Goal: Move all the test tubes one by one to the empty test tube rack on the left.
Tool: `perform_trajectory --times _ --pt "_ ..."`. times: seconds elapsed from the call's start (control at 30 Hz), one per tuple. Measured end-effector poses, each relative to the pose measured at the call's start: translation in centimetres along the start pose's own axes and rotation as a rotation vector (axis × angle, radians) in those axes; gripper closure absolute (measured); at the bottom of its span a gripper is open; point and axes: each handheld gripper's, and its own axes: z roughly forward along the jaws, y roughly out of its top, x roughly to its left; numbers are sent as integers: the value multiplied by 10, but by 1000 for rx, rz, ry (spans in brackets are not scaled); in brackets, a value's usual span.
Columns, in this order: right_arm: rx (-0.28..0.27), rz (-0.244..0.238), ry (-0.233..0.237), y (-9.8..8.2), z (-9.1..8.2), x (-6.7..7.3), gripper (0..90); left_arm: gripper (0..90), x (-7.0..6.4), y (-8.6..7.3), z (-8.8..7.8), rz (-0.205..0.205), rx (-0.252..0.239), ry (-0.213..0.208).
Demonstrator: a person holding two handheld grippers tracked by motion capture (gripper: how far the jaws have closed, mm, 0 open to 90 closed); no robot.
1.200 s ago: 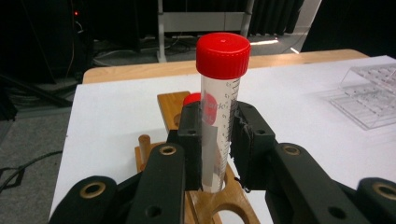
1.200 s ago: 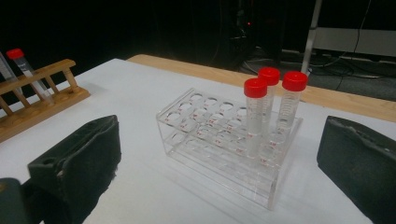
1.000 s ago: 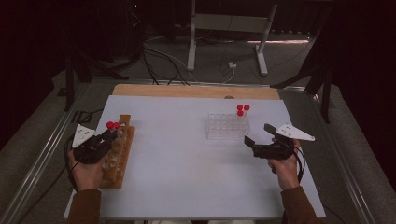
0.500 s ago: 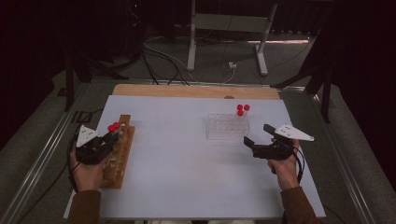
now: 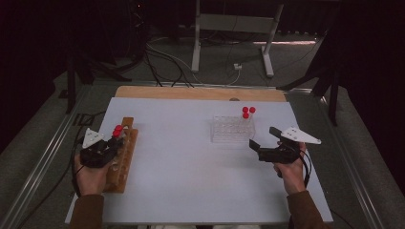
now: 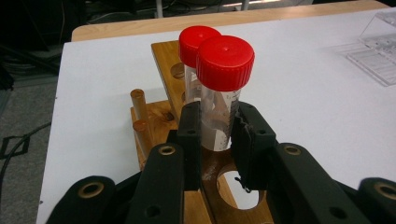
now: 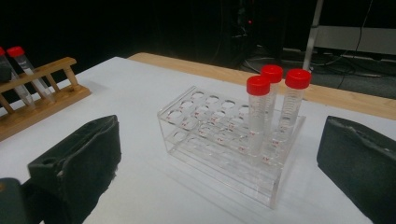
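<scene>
Left gripper view has the left gripper [image 6: 215, 135] clamped on a red-capped tube [image 6: 223, 93] in the wooden rack [image 5: 123, 160] at the table's left edge, so lifting it straight up seems next, toward the clear rack [image 7: 229, 140] facing the wide-apart right gripper [image 7: 219, 177].

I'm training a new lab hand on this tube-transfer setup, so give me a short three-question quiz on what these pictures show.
1. True or false: the left gripper is closed on a red-capped tube at the wooden rack.
2. How many red-capped tubes stand in the clear plastic rack?
3. The right gripper is: A) open, holding nothing; B) shut on a tube; C) resting on the wooden rack.

Key
1. True: its jaws press both sides of the nearer tube.
2. Three, grouped at one end.
3. A: its jaws stand wide apart, short of the clear rack.
</scene>
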Motion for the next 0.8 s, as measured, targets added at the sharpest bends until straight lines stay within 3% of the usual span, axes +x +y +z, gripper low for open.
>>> perform_trajectory --times 0.13,0.53,0.8 --pt "0 -1 1 0 0 0 0 716 0 0 -1 -1 -6 1" --pt "-3 1 1 0 0 0 0 197 -2 2 -12 -37 -92 2" --pt "-5 6 0 0 0 -1 0 122 -10 2 -16 -50 -123 -21"
